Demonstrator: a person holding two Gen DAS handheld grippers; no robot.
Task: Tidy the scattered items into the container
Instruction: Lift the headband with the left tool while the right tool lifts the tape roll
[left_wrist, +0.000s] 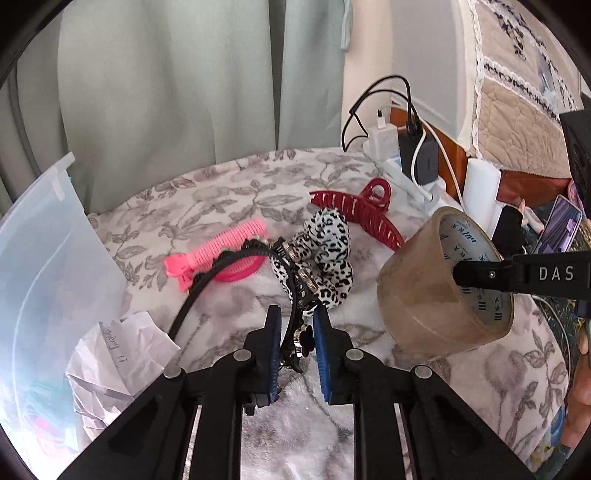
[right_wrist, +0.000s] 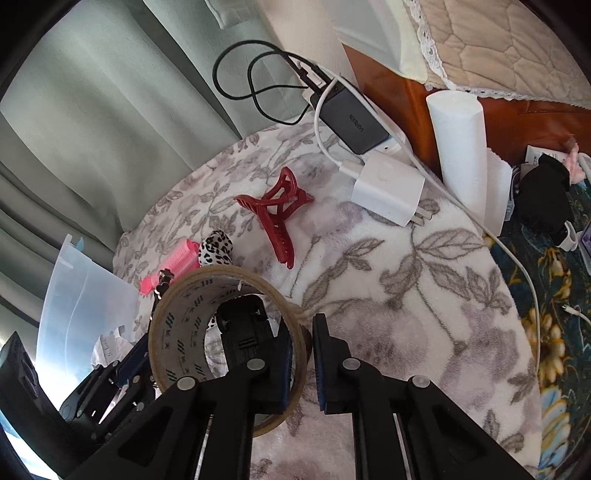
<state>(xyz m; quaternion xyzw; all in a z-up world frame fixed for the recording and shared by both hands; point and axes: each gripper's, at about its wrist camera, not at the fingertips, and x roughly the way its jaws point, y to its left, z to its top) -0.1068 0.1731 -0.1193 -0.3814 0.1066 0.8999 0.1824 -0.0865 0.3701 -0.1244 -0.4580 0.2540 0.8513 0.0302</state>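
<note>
My left gripper (left_wrist: 297, 323) is shut on a black studded headband (left_wrist: 207, 284), just above the floral blanket. The band arcs left from the blue pads and runs against a leopard-print hair piece (left_wrist: 327, 251); I cannot tell whether they are joined. My right gripper (right_wrist: 303, 334) is shut on the wall of a brown tape roll (right_wrist: 173, 317), one jaw inside the ring, and holds the roll (left_wrist: 439, 291) off the blanket. A pink hair roller (left_wrist: 225, 243) and a red claw clip (left_wrist: 360, 212) lie on the blanket. The clear plastic container (left_wrist: 44, 258) stands at the left.
Crumpled paper (left_wrist: 122, 350) lies by the container's wall. At the back right are a white charger (right_wrist: 388, 188), a dark charger (right_wrist: 351, 122) with looping cables, and a white roll (right_wrist: 460, 147). A curtain hangs behind; a phone (left_wrist: 559, 225) sits at the far right.
</note>
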